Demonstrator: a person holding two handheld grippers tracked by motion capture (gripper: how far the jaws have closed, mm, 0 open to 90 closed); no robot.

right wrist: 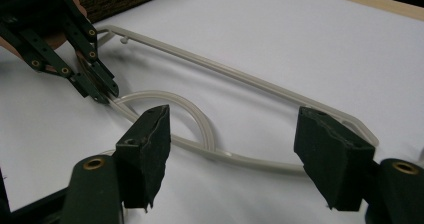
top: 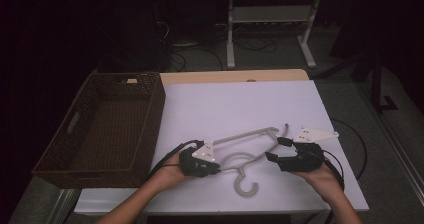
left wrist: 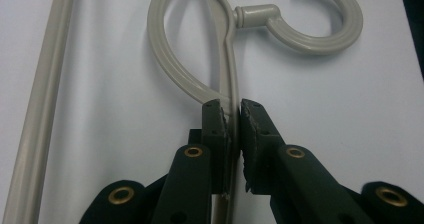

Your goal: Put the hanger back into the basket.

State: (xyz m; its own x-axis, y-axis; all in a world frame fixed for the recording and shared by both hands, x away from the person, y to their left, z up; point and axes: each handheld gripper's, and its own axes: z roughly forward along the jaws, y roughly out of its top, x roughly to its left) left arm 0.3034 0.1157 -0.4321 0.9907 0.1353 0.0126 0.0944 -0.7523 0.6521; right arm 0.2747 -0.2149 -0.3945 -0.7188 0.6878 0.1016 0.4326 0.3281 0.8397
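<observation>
A beige plastic clothes hanger (top: 246, 156) lies flat on the white table top (top: 240, 104), hook toward the near edge. My left gripper (top: 216, 168) is shut on the hanger's thin arm (left wrist: 231, 91), close to the loop and hook (left wrist: 320, 31). In the right gripper view the hanger (right wrist: 235, 156) passes between the wide-apart jaws of my right gripper (right wrist: 240, 149), which stands open over it. The same open gripper (top: 278, 150) sits at the hanger's right end in the high view. The left gripper (right wrist: 102, 91) also shows at the upper left of the right gripper view.
A brown woven basket (top: 67, 149) stands empty at the left of the table, hanging over its left edge. The far table edge shows a wooden strip (top: 235, 76). Behind the table is a white metal stand (top: 270, 29) on a dark floor with cables.
</observation>
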